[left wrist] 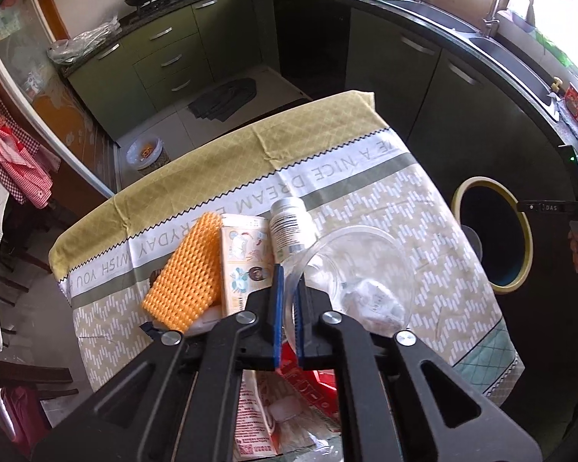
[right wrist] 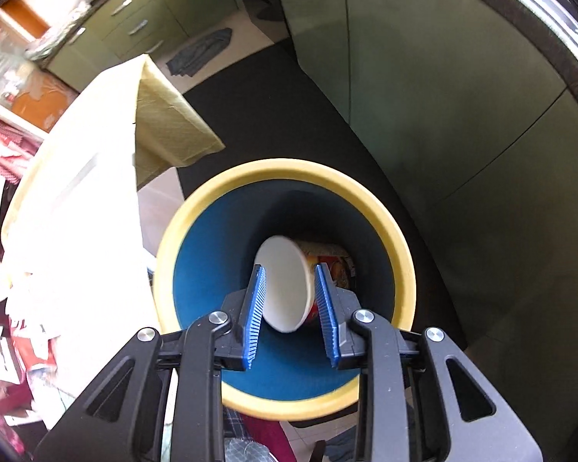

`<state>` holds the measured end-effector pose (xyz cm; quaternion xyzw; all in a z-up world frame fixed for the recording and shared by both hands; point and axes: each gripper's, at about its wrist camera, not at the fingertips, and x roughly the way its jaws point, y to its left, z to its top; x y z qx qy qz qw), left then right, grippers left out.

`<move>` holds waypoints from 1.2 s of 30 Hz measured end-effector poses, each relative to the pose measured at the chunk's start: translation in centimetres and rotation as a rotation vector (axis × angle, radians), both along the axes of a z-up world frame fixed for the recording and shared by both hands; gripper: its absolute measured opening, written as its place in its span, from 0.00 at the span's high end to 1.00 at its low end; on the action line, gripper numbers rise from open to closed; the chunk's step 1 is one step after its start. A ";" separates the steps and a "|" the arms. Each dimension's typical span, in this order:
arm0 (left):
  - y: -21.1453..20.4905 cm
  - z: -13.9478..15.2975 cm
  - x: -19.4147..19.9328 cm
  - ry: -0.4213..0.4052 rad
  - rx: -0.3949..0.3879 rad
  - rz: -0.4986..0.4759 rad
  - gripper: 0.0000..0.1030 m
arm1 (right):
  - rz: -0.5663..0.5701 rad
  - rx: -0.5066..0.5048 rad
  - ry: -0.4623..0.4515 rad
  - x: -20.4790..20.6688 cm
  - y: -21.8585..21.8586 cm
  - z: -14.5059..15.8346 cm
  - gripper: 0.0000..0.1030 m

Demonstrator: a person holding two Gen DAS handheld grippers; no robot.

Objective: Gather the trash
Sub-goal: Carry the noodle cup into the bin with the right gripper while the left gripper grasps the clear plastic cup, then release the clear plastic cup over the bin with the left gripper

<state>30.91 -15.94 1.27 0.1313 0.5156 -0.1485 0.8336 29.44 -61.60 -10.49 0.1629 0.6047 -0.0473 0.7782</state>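
My left gripper is shut on the rim of a clear plastic bowl that holds crumpled paper, above the clothed table. An orange spiky pad, a printed carton and a white bottle lie beside it. My right gripper hangs over the blue bin with a yellow rim. A white paper cup sits tilted between its fingers, and I cannot tell whether the pads touch it. More trash lies at the bin's bottom. The bin also shows in the left wrist view.
Red wrappers and plastic packets lie at the table's near edge. Green cabinets and a dark counter with a sink ring the room. A small white bin and a grey cloth are on the floor.
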 end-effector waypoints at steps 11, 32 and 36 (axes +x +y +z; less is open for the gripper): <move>-14.4 0.2 -3.6 0.059 -0.088 -0.294 0.95 | 0.074 0.000 -0.054 -3.3 1.3 1.7 0.73; -31.8 -13.5 -1.3 0.266 -0.021 -0.381 0.78 | 0.032 0.047 -0.094 -6.0 -2.9 2.3 0.73; -30.7 -11.7 -1.7 0.255 -0.052 -0.394 0.74 | 0.054 0.041 -0.098 -6.2 -2.0 2.3 0.73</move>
